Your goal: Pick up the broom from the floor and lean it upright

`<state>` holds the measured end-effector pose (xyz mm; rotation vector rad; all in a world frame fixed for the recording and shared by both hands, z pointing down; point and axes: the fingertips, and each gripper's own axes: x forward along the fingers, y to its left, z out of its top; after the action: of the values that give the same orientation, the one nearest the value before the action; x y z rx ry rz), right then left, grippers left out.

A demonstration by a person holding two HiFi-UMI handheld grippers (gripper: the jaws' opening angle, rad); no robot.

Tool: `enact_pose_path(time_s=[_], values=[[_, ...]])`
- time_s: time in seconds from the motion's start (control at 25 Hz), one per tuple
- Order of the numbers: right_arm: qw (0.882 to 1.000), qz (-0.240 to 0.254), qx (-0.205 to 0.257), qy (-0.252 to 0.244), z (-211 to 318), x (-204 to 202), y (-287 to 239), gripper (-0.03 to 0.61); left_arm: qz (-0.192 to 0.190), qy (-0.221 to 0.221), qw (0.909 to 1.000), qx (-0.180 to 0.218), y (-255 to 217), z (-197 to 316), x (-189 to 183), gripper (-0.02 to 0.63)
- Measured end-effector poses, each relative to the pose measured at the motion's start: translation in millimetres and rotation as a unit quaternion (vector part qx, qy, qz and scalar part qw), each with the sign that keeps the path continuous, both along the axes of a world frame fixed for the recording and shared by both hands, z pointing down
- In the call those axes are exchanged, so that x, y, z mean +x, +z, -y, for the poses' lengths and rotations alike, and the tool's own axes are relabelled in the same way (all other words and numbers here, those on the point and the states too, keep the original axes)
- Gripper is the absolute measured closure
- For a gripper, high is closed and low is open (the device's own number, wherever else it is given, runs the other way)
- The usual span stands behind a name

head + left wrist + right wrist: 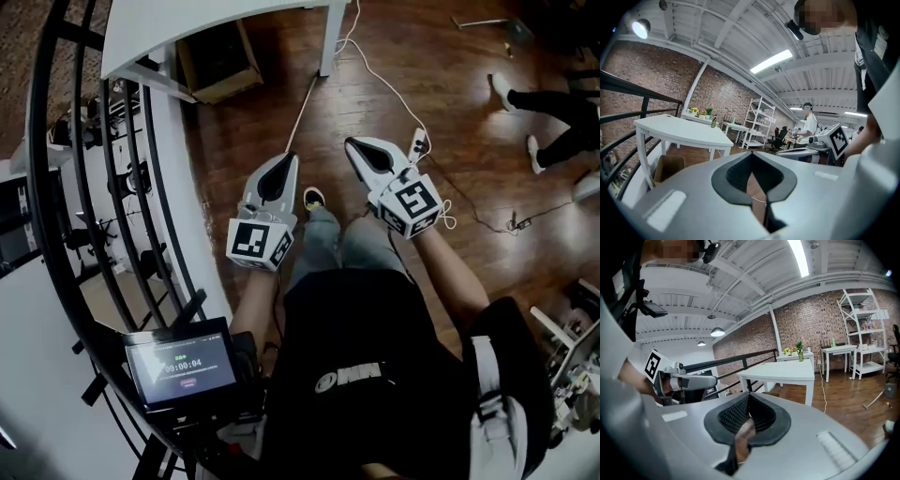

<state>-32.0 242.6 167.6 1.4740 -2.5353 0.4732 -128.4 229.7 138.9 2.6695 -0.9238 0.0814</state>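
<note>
- Left grey plastic gripper (751,153): a smooth shell with black ribbed pads. The fingertips are pressed together with nothing between them, and only floor shows through the teardrop hollow behind the tips.
- Right grey plastic gripper (748,394): same picture here, tips closed, knurled black pads bare, carrying nothing.
- Both point forward over the person's legs, side by side and apart.
- Glossy dark wooden plank floor (441,84) lies below the fingers. A thin white cable (386,89) snakes across it just ahead of the right fingertips.
- Ahead of the left fingertips stands a white flat-topped table with a curved edge (187,28). An open brown cardboard box (220,61) sits under it.
- A slim long-handled tool (873,400) lies flat on the floor, well beyond the right fingers and off to their right (the broom as far as I can tell, but it's too small to be sure). Neither gripper is near it.
- Black metal railing bars (103,169) curve past to the left of the left fingers.
</note>
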Motion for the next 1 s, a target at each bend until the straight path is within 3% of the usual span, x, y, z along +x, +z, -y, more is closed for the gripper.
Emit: enact_pose_path(time_s=[0.32,0.6,0.76,0.84,1.0], values=[[1.000,-0.014,-0.022,-0.004,33.8,27.3,6.0,0.575,0.006,0.023,0.9995,-0.023,23.4,37.8,35.3,0.599],[0.997,-0.014,-0.047,-0.052,78.1,28.0,31.8,0.575,0.131,0.038,0.9889,-0.058,88.4,82.1,53.8,0.598],[0.997,0.011,-0.056,-0.055,110.0,41.1,47.0,0.575,0.242,0.050,0.9657,-0.079,138.2,110.4,59.7,0.595],[0.995,0.036,-0.075,-0.051,123.0,50.2,68.4,0.575,0.287,0.069,0.9498,-0.104,172.3,120.2,65.6,0.471],[0.992,0.043,-0.106,-0.058,151.3,65.0,137.0,0.575,0.334,0.079,0.9258,-0.159,259.0,150.0,70.8,0.371]])
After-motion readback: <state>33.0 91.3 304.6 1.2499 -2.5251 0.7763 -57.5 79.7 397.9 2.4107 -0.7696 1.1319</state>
